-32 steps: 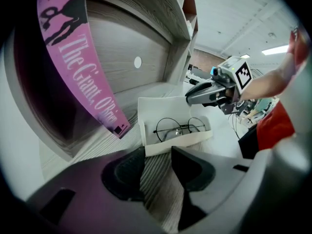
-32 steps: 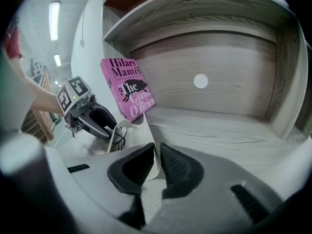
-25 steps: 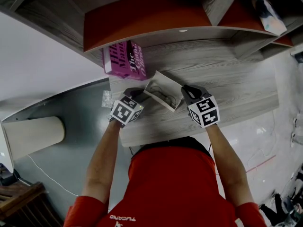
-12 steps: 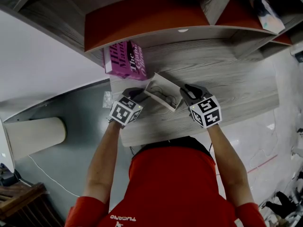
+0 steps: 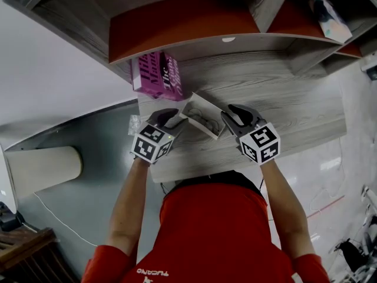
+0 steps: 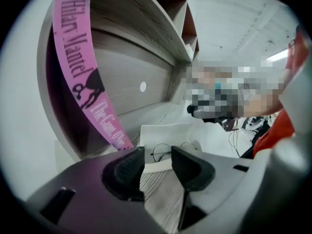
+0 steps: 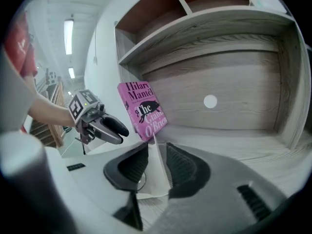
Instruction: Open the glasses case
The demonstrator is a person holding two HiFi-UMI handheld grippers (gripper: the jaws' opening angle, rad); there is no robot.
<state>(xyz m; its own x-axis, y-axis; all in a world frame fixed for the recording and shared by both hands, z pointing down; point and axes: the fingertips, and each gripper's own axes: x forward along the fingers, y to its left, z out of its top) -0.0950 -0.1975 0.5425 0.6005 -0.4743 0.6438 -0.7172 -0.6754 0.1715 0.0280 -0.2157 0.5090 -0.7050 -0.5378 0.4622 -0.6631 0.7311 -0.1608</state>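
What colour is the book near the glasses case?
Pink book; best seen in the right gripper view.

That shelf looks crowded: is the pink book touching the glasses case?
Apart. The head view shows bare shelf between the pink book and the glasses case.

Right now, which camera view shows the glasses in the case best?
The left gripper view: the glasses lie in the open case, both round rims clear. The head view shows them small and dark. The right gripper view shows mostly the lid edge-on.
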